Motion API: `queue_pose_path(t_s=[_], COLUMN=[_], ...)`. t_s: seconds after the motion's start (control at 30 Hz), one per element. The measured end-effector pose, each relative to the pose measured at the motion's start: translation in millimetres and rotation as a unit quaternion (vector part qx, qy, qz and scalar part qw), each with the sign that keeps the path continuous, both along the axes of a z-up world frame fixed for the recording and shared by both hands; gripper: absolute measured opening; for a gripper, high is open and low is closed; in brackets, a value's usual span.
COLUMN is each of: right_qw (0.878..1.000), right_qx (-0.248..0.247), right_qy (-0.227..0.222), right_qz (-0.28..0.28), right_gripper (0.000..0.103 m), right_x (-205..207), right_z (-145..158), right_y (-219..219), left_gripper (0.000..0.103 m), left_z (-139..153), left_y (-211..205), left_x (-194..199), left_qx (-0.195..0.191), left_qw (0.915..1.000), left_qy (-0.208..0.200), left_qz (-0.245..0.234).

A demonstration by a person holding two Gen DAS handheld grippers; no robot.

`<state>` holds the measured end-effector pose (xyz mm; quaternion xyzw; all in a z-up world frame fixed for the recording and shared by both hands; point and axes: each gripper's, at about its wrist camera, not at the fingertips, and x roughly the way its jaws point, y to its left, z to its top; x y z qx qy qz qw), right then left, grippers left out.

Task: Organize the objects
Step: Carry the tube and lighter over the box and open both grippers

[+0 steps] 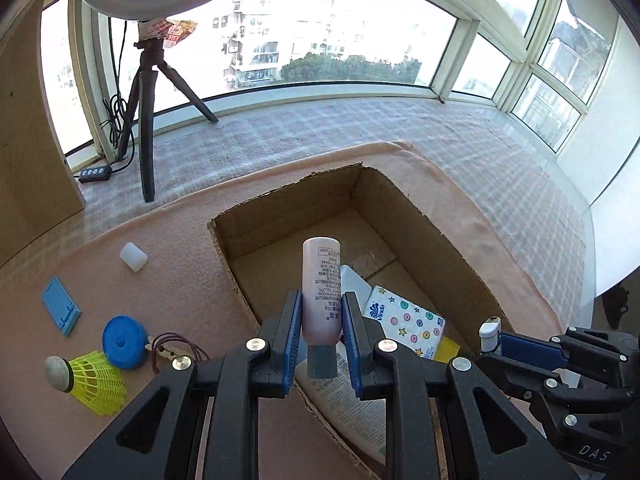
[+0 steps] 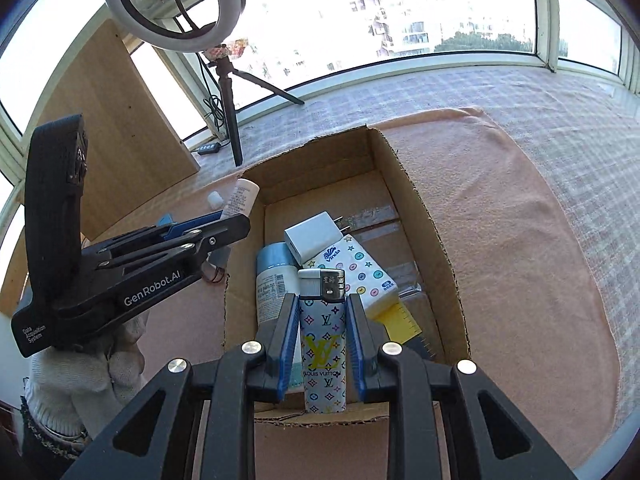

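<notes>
Above the open brown cardboard box [image 1: 420, 216], the left hand-held gripper [image 1: 321, 330] clamps a pink plastic tube [image 1: 321, 284] while the right hand-held gripper [image 2: 322, 336] clamps a white monogram-patterned lighter [image 2: 322, 344].

You face a curved bay window [image 1: 340, 32] in bright daylight, apartment blocks [image 1: 256, 40] and treetops outside, checked cloth [image 1: 400, 128] on the sill, ring light [image 2: 172, 0] on tripod [image 1: 146, 120], wooden panel [image 2: 112, 120] left, peach blanket [image 2: 500, 220] underneath.
</notes>
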<state>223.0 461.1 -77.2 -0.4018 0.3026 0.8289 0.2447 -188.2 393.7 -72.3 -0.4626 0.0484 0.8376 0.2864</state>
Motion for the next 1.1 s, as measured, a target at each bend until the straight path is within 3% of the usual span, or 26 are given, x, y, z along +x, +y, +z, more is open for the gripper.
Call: queue_pose_path(t_s=[0.27, 0.33, 0.37, 0.4, 0.43, 0.47, 0.83, 1.1], right_qw=[1.000, 1.000, 1.000, 1.000, 1.000, 1.000, 1.000, 1.000], right_qx=[-0.006, -0.011, -0.011, -0.009, -0.005, 0.000, -0.010, -0.013], right_qy=[-0.003, -0.005, -0.004, -0.003, -0.002, -0.001, 0.005, 0.010], right_qz=[0.004, 0.009, 0.009, 0.009, 0.008, 0.007, 0.005, 0.012], right_gripper=[0.022, 0.024, 0.034, 0.040, 0.053, 0.057, 0.057, 0.057], right_x=[1.6, 1.0, 1.2, 1.6, 1.7, 1.9, 0.0, -6.0], right_z=[-8.6, -9.7, -9.2, -8.4, -7.2, -6.1, -4.7, -2.6], right_y=[6.8, 6.4, 5.7, 4.4, 2.8, 1.2, -8.6, -21.0], left_gripper=[0.023, 0.042, 0.053, 0.058, 0.058, 0.058, 0.058, 0.058], left_z=[-9.8, -10.1, -9.0, -7.6, -6.3, -5.1, 0.3, 7.8], left_y=[13.7, 13.6, 12.1, 10.8, 9.4, 8.0, -26.5, -74.2], left_x=[-12.9, -14.5, -14.6, -14.0, -13.7, -13.4, -5.3, 9.3], left_qx=[0.001, 0.001, 0.003, 0.004, 0.004, 0.003, -0.006, -0.009], left_qw=[0.9999, 0.9998, 0.9998, 0.9999, 0.9999, 0.9999, 0.9993, 0.9976], left_qy=[-0.012, -0.018, -0.016, -0.013, -0.011, -0.009, -0.001, 0.009], left_qz=[0.002, 0.006, 0.007, 0.008, 0.010, 0.012, 0.036, 0.068])
